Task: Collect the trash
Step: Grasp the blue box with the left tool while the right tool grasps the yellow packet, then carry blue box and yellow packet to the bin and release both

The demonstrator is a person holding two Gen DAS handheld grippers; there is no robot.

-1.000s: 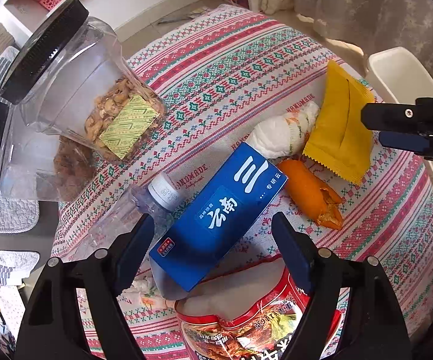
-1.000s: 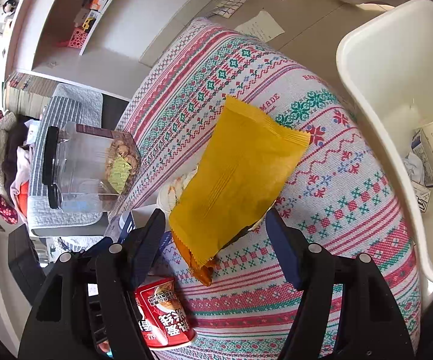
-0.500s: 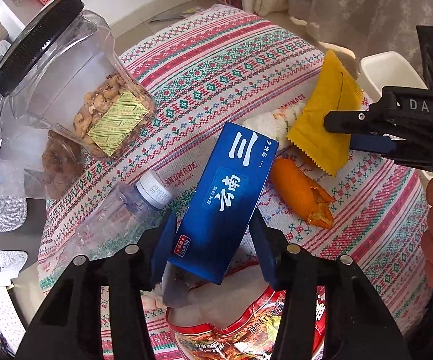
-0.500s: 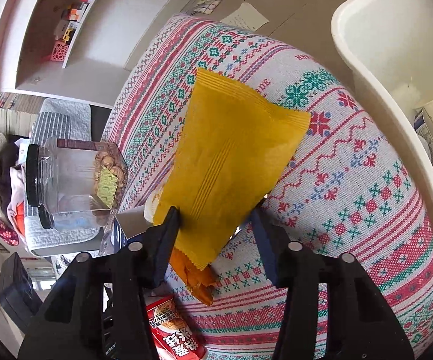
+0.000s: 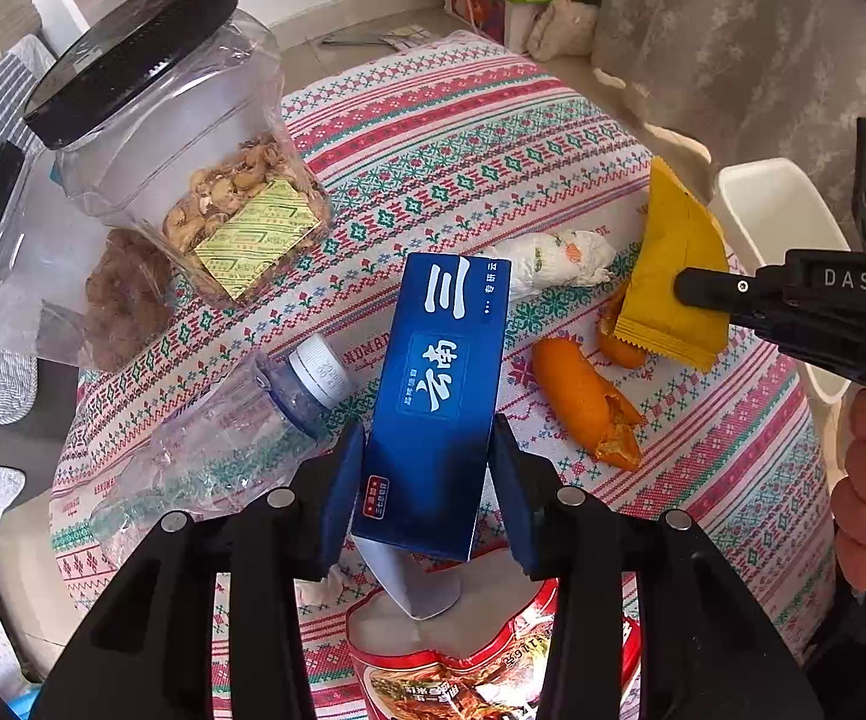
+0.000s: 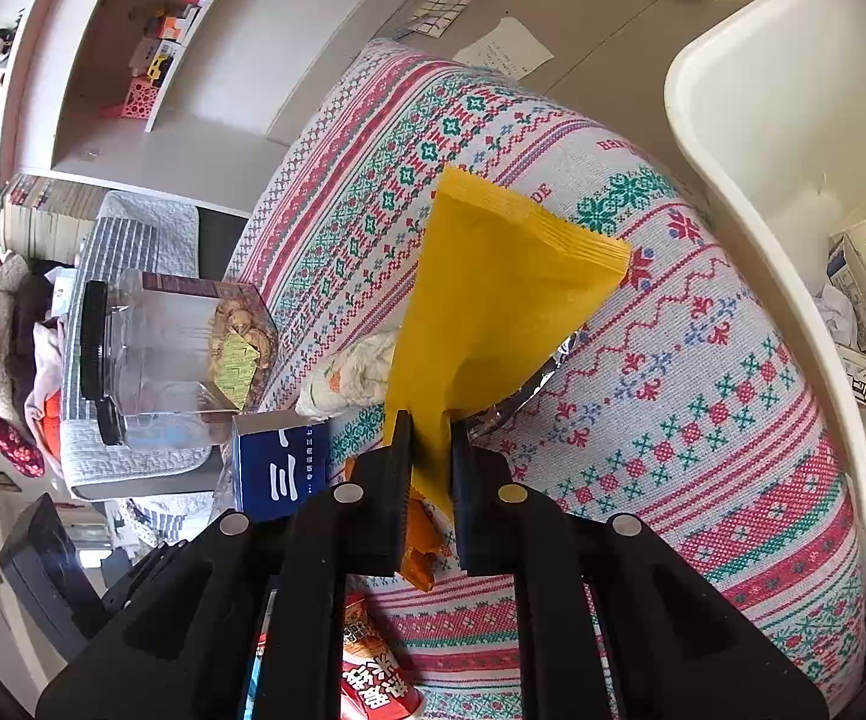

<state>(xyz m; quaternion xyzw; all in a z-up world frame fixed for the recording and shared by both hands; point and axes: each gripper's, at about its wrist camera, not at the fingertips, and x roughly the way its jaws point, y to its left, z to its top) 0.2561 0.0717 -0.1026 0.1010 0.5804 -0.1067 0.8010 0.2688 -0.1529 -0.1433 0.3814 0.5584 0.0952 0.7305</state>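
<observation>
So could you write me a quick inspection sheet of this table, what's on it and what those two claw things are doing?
Surface: patterned tablecloth over the table.
Job's things: blue box, yellow packet, orange wrapper, crushed plastic bottle, crumpled tissue, red snack bag.
Clutter: clear jar of nuts with black lid, a second jar beside it.
Grippers: left gripper shut on blue box; right gripper shut on yellow packet.
Cables: nothing seen.
Surroundings: white bin beside the table holding a paper cup and scraps; shelves, floor papers, curtain.
</observation>
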